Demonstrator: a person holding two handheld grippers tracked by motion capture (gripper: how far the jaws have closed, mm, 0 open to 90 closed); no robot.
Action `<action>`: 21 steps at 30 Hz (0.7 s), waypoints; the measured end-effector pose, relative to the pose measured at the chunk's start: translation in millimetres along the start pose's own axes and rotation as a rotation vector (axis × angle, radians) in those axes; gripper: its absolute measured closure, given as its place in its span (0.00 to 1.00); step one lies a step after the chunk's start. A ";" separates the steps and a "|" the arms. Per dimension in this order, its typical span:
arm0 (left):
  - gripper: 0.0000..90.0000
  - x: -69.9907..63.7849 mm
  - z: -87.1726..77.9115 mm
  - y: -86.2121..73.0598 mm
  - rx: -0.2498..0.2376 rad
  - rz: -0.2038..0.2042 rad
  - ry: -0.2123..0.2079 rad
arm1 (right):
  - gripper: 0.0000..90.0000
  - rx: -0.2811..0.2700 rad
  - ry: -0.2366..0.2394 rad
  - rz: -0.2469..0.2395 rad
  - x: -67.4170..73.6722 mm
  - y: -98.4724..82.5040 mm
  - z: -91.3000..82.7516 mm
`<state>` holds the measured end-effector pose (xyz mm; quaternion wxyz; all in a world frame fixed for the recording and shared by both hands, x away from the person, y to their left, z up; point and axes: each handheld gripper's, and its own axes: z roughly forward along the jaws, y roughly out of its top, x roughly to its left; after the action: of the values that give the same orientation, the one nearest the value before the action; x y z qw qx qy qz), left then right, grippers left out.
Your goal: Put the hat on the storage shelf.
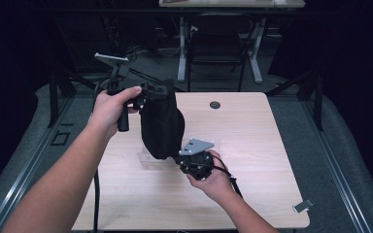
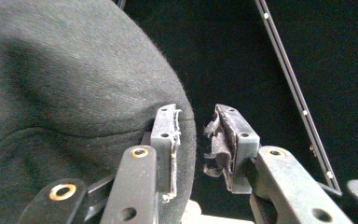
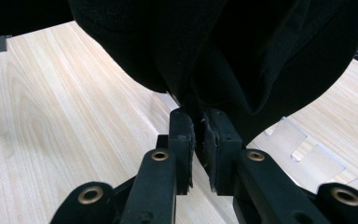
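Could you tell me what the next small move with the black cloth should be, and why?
Probably draw the left gripper back a little from the black cloth. Its jaws stand apart with the cloth's edge lying against only one pad, so it no longer grips. The right gripper is shut on the cloth's lower edge above the wooden table, so the cloth stays supported while the left one finds a new hold.

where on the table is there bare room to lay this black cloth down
Widest bare stretch: the table's right half, between the round hole and the small grey clip at the near right corner. The near left edge is bare too. It is crowded mid-table, where the black cloth hangs over a clear plastic piece beside the right tool.
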<state>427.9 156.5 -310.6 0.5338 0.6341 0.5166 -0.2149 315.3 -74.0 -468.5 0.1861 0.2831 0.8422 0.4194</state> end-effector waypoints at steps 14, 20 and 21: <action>0.65 13.7 -28.0 -2.5 -0.078 0.046 0.110 | 0.92 -0.014 0.011 0.044 -5.6 -11.8 -4.3; 0.64 19.8 -34.8 -4.1 -0.086 0.038 0.129 | 0.93 0.013 -0.008 0.066 -10.5 -17.0 -4.4; 0.64 21.6 -36.0 -4.5 -0.088 0.045 0.132 | 0.93 0.013 -0.008 0.066 -10.5 -17.0 -4.4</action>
<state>422.0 197.7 -318.3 0.5305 0.6344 0.5450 -0.1377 315.5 -91.6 -478.9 0.1739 0.3134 0.8343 0.4189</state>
